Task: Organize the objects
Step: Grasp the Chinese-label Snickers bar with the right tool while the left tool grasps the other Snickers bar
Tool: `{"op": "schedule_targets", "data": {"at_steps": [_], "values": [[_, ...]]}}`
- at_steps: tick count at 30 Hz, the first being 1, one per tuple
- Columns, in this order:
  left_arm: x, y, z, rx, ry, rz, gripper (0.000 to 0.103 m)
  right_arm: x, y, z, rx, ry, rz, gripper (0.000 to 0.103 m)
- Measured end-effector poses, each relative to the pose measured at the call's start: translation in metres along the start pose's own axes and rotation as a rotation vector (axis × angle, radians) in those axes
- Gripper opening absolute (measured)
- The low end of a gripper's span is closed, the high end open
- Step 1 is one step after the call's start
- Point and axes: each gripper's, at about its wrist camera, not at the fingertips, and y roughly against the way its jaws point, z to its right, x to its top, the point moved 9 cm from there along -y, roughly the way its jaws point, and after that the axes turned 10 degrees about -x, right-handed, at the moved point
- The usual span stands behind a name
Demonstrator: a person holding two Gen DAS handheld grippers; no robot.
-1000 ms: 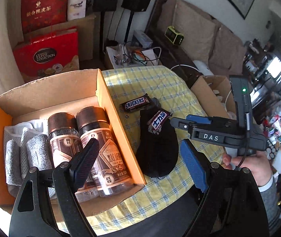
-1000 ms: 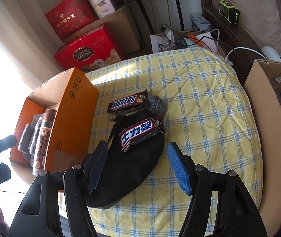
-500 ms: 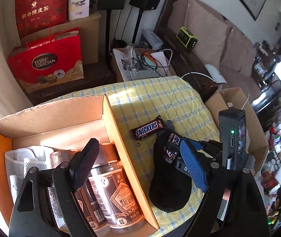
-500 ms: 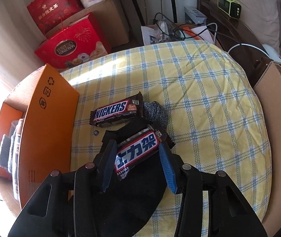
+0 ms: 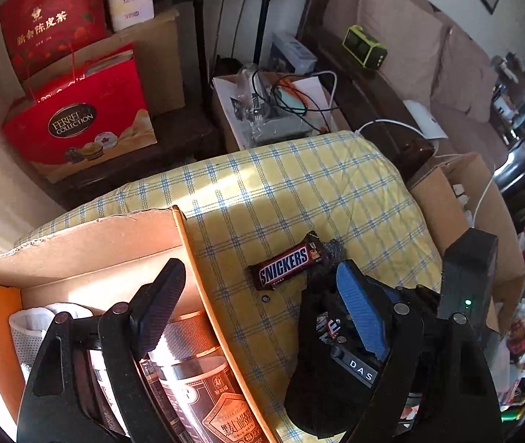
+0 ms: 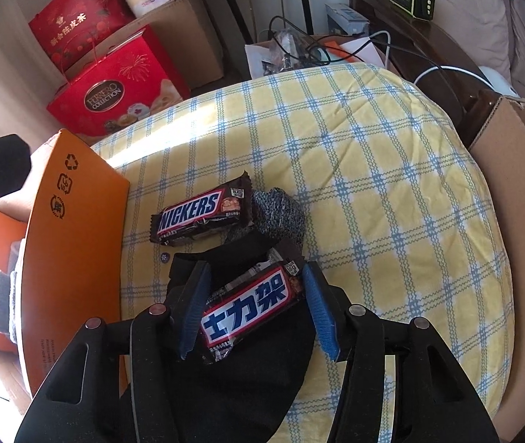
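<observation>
Your right gripper (image 6: 255, 310) straddles the candy bar with the Chinese lettering (image 6: 253, 308), which lies on the black sock (image 6: 240, 380) on the yellow checked table (image 6: 373, 170). The bar's long axis runs from lower left to upper right of the right wrist frame, slanted across the jaws, so the pads face its ends more than its flat sides. The jaws have just been widening a little with the bar between them; the pads sit just beside it, not pressing. The second Snickers bar (image 6: 203, 217) lies further up the frame. Your left gripper (image 5: 262, 306) hangs spread and empty over the wall of the orange box (image 5: 203, 269) that holds jars (image 5: 203, 380); the right is the nearer.
</observation>
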Motion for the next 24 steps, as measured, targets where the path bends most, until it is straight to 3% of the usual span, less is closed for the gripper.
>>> {"op": "schedule_targets", "data": {"at_steps": [3,7,9,11,12,14,15,18,24], "values": [[0.001,-0.011,0.004,0.007,-0.018,-0.020,0.082,-0.002,0.007,0.009,-0.040,-0.006,0.024,0.062],[0.003,-0.028,0.007,0.049,-0.055,-0.053,0.082,-0.008,0.005,0.011,-0.022,0.005,0.010,0.062],[0.001,-0.037,0.009,0.065,-0.069,-0.088,0.082,-0.008,0.007,0.011,0.000,0.006,0.009,0.053],[0.001,-0.042,0.012,0.090,-0.092,-0.101,0.077,-0.007,0.010,0.011,0.003,0.030,0.016,0.036],[0.001,-0.044,0.013,0.110,-0.113,-0.105,0.076,-0.006,0.013,0.012,0.003,0.035,0.024,0.034],[0.002,-0.048,0.019,0.127,-0.165,-0.114,0.076,-0.006,0.018,0.015,0.001,0.051,0.035,0.018],[0.002,-0.051,0.021,0.138,-0.187,-0.123,0.076,-0.006,0.019,0.017,0.001,0.055,0.038,0.016],[0.001,-0.066,0.026,0.164,-0.228,-0.175,0.076,-0.007,0.017,0.022,0.014,0.049,0.027,0.016],[-0.011,-0.098,0.028,0.207,-0.307,-0.306,0.076,-0.010,0.024,0.035,0.075,-0.017,0.042,0.026]]}}
